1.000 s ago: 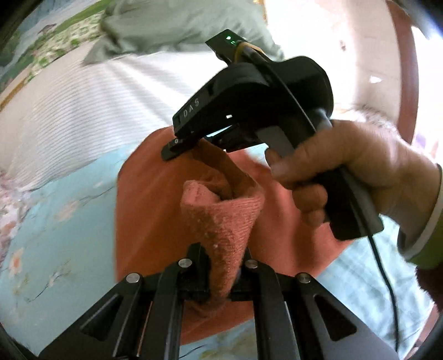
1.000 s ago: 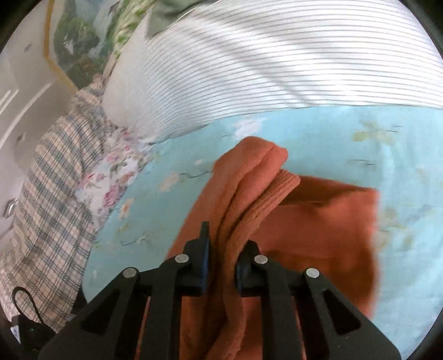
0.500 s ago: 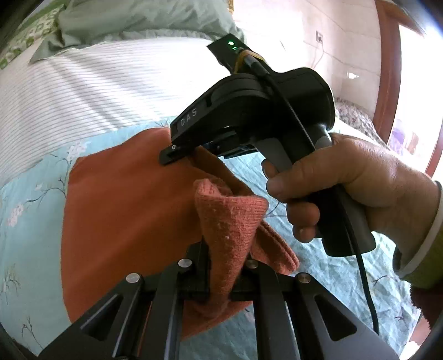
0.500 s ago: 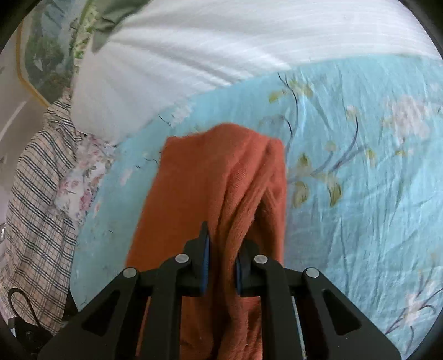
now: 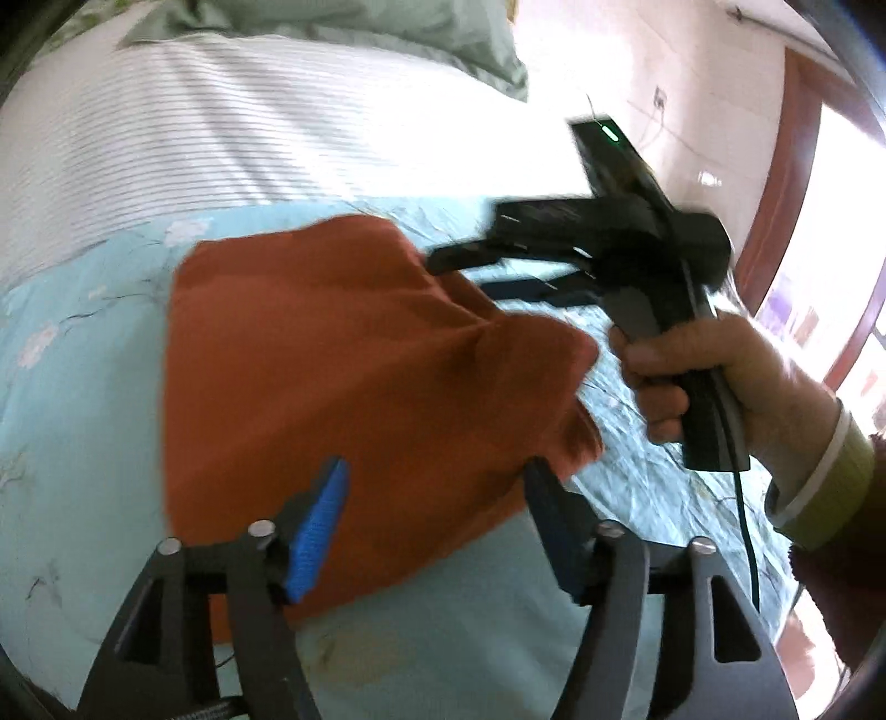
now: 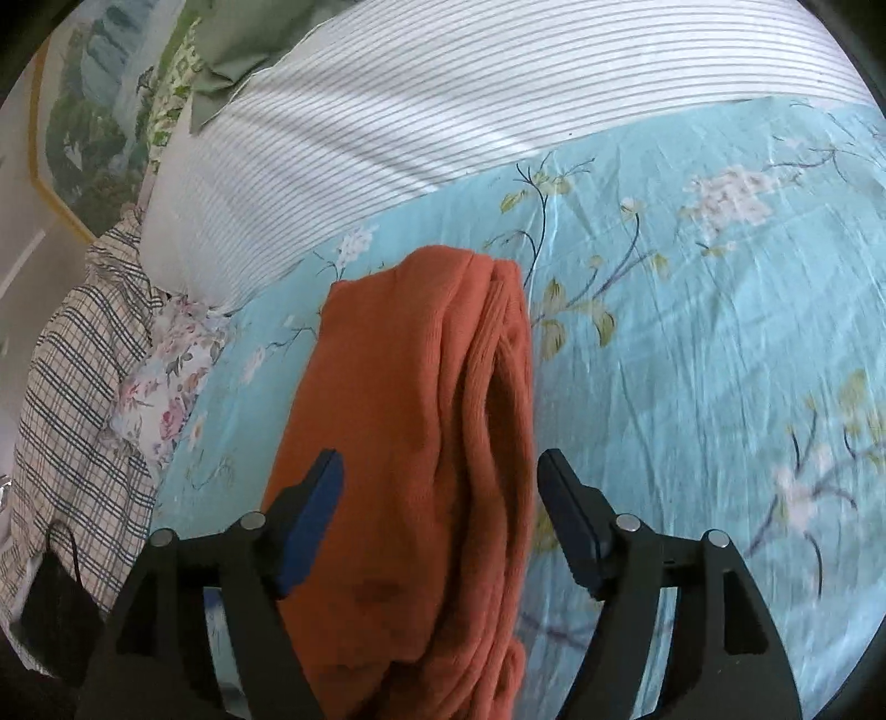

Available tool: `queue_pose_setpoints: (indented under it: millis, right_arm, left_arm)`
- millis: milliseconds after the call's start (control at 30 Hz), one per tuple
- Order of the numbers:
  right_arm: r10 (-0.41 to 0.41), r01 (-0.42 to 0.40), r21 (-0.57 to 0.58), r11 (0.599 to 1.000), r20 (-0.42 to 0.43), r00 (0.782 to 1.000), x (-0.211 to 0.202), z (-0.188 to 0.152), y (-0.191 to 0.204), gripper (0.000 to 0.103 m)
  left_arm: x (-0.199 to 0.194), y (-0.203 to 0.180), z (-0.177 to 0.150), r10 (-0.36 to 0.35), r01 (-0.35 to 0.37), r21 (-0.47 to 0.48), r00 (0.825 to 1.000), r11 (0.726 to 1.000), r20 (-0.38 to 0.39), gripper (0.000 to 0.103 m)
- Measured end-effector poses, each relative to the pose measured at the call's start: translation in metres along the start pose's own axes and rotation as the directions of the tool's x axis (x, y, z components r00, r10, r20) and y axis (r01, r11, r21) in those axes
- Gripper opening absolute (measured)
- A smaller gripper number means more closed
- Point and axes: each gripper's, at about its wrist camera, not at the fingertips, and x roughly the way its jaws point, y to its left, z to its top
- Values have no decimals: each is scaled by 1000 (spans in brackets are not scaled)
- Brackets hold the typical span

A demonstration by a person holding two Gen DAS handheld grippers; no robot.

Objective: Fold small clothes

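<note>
An orange knit garment (image 5: 343,376) lies folded on the light blue flowered bedsheet (image 5: 72,354). My left gripper (image 5: 434,482) hovers over its near edge, jaws opening wide, the cloth below them and free of the pads. In the right wrist view the same orange garment (image 6: 421,399) lies as a long folded strip. My right gripper (image 6: 440,476) straddles it with its jaws opening and no pad pressing on it. In the left wrist view the right gripper (image 5: 465,271), held by a hand (image 5: 714,365), is at the garment's far right edge with its fingers apart.
A white striped quilt (image 6: 443,111) lies across the far side of the bed, with a green pillow (image 6: 232,50) behind it. Checked cloth (image 6: 72,387) and a flowered cloth (image 6: 166,382) lie at the left. A wall and wooden door frame (image 5: 786,183) stand to the right.
Both grippers were shut on bunched folds of the orange garment; both have now opened and let it drop flat on the sheet. The right gripper has moved away to the right.
</note>
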Motion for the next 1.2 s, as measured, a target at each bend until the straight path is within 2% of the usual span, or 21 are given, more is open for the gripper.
queue_pose_setpoints:
  millis: [67,267,333,433,600,667,733,800,833,867,900,967,1100,1200]
  right_arm:
    - [-5,5,6,1000,-6,1000,-2,-6,-1,74]
    - [-7,8,29,1000,-28,1000,3,-9,-7,75]
    - [2,-1,38,999,-36,999,8,-7,-8,75]
    - [20,-17,56,998,-50,999,16,-7,-12,75]
    - [27,-22,76,997,-66,997,29,-6,-17,75]
    - [41,-35,85,996,-72,997,34,-4,-20,75]
    - [54,-47,91,995,-75,996,39,-2,-20,75]
    - [62,-54,88,995,-92,994,46,0,-18,75]
    - [65,-57,79,995,-108,992,51,0,-16,70]
    - [63,-54,76,996,-120,991,54,0,-15,59]
    - [71,-60,81,995,-140,988,58,-1,-13,54]
    - [87,-74,92,993,-146,986,58,-4,-10,42]
    - [112,-101,105,989,-109,988,49,-10,0,31]
    - [141,-132,87,987,-105,984,46,-17,17,29]
  left_arm:
    - [-16,3,-8,19,-19,-31,1000,999,12,77]
    - [-25,62,-12,60,-61,-172,998,983,-12,79]
    - [-12,86,-7,30,-36,-240,999,970,-32,79]
    - [5,112,-7,-56,34,-339,997,940,-54,81]
    - [44,136,-6,-105,54,-408,989,911,-102,81]
    - [60,144,-7,-140,71,-450,983,890,-121,81]
    - [69,151,-3,-162,99,-474,982,875,-94,84]
    - [78,153,4,-166,104,-480,982,871,-89,83]
    - [82,153,8,-171,109,-482,981,869,-87,82]
    - [89,154,11,-180,118,-487,980,866,-82,78]
    - [94,155,13,-190,126,-492,978,861,-82,66]
    - [104,155,13,-208,131,-510,973,850,-96,55]
    - [100,150,15,-199,138,-487,977,863,-76,32]
    - [82,149,15,-213,167,-479,976,862,-44,27]
